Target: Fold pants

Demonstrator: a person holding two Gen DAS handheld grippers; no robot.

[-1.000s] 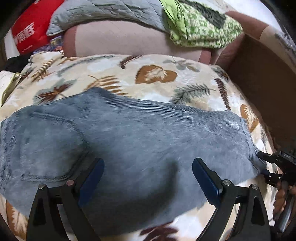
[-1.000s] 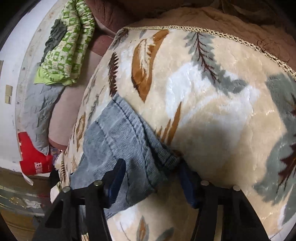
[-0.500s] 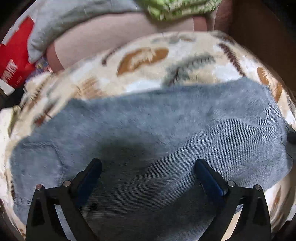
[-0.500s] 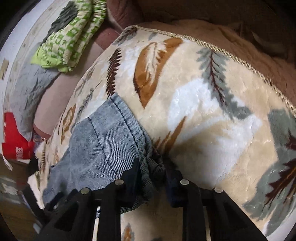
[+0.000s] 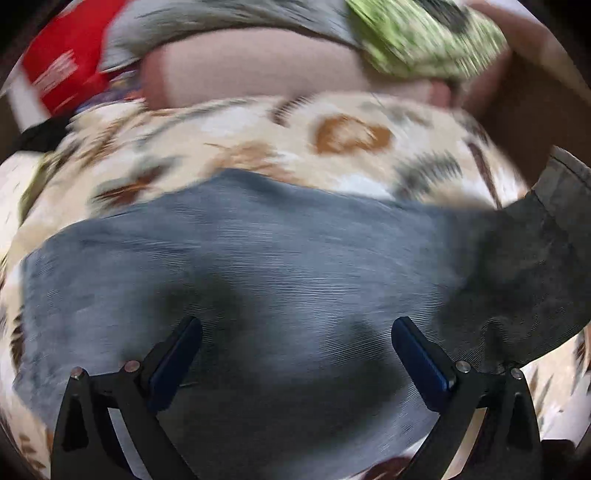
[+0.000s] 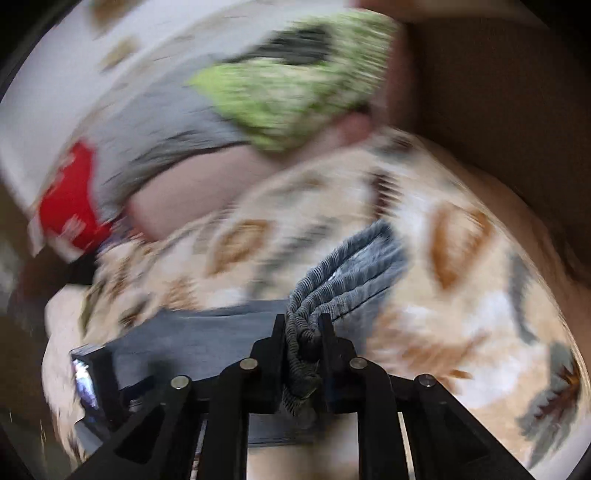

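1. In the right wrist view, the right tool pinches a bunched hem of the blue-grey jeans; its jaws have just been closing, with the ribbed denim folds gathered between them and standing up past the tips.
2. In the left wrist view, the left tool is spread wide above the jeans, its blue pads well apart, with nothing gripped between them; whether they touch the cloth I cannot tell.
3. The jeans lie spread across a cream blanket with a leaf print, and their right end lifts off it, dark and blurred.
4. Beyond the blanket sits a pinkish-brown cushion.
5. Farther back, a grey quilted cloth, a green patterned cloth and a red bag are piled, all blurred.
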